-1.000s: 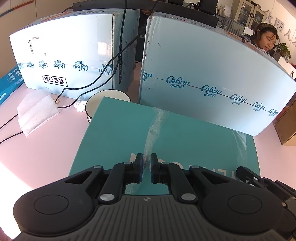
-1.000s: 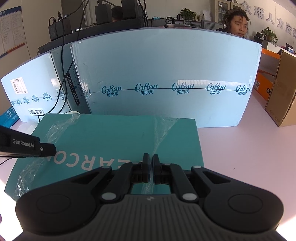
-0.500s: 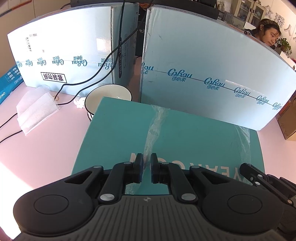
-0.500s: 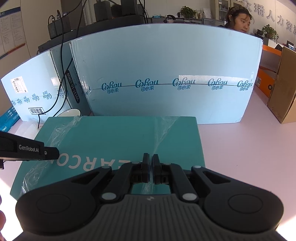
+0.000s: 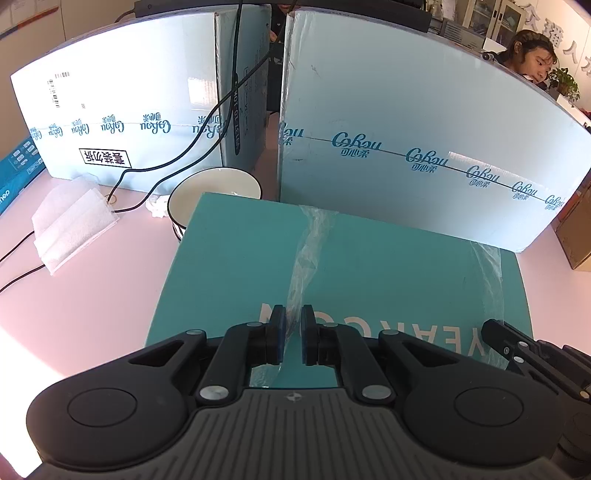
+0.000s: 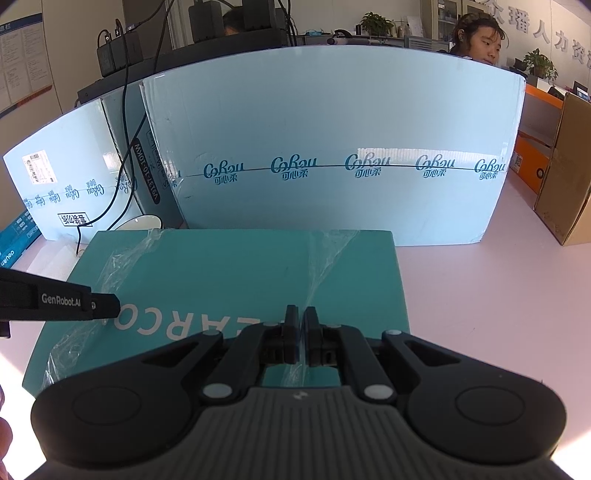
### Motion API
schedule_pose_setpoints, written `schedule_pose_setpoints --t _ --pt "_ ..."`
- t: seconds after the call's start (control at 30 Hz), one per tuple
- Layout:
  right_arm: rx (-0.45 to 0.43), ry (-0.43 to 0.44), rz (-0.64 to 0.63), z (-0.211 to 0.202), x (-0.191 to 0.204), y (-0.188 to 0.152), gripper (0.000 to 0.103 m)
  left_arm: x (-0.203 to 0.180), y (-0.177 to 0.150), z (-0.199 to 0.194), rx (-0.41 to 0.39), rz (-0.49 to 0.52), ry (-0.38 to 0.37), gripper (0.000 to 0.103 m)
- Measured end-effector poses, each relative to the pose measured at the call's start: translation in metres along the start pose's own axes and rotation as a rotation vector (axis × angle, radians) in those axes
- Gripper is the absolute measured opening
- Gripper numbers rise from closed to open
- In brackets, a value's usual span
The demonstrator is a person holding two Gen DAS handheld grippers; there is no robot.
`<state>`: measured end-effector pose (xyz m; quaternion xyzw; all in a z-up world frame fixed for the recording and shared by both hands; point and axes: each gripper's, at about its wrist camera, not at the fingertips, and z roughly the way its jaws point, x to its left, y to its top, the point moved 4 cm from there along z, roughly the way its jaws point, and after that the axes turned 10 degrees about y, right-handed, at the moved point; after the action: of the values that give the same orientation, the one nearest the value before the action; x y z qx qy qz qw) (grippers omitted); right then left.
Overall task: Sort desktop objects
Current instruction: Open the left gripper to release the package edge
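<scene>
Both grippers, left gripper [image 5: 293, 334] and right gripper [image 6: 301, 334], clamped on plastic wrap [image 5: 308, 254]; teal box [image 5: 236, 266] hides bowl [image 5: 207, 188] partly.

A flat teal cardboard box [image 5: 240, 266] lay on the pink tabletop [image 5: 92, 295]. At its eleven o'clock stood a white ceramic bowl [image 5: 207, 188]; at twelve, two tall pale-blue cartons [image 6: 332, 129]; at nine, folded white tissues [image 5: 70, 225].

Office. Pink desk [image 6: 480, 295] with pale-blue shipping cartons [image 6: 332, 129]; power adapters and cables [image 6: 118, 51] on a partition ledge; glass-door cabinets [image 5: 495, 18], potted plants [image 6: 376, 22], wall lettering [image 6: 554, 37], seated person [image 6: 476, 33] behind.
</scene>
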<state>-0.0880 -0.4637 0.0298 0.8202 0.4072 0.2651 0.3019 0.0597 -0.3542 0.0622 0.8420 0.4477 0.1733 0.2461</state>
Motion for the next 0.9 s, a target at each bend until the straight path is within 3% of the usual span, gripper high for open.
schedule_pose_setpoints --t 0.13,0.23,0.33,0.4,0.9 --pt "0.000 0.003 0.002 0.000 -0.001 -0.001 0.006 0.000 0.000 0.001 -0.002 0.000 -0.007 0.010" --pt "-0.002 0.006 0.004 0.000 -0.001 -0.001 0.006 -0.002 -0.001 0.001 -0.012 0.005 -0.030 0.021" --pt "-0.003 0.007 0.004 0.000 -0.001 -0.001 0.006 -0.007 -0.003 0.001 -0.014 0.025 -0.054 0.052" --pt "-0.003 0.008 0.004 0.000 -0.001 -0.001 0.006 -0.011 -0.006 0.002 0.001 0.044 -0.063 0.084" --pt "-0.008 0.015 0.009 0.000 -0.003 -0.002 0.007 -0.015 -0.011 0.003 0.011 0.058 -0.053 0.091"
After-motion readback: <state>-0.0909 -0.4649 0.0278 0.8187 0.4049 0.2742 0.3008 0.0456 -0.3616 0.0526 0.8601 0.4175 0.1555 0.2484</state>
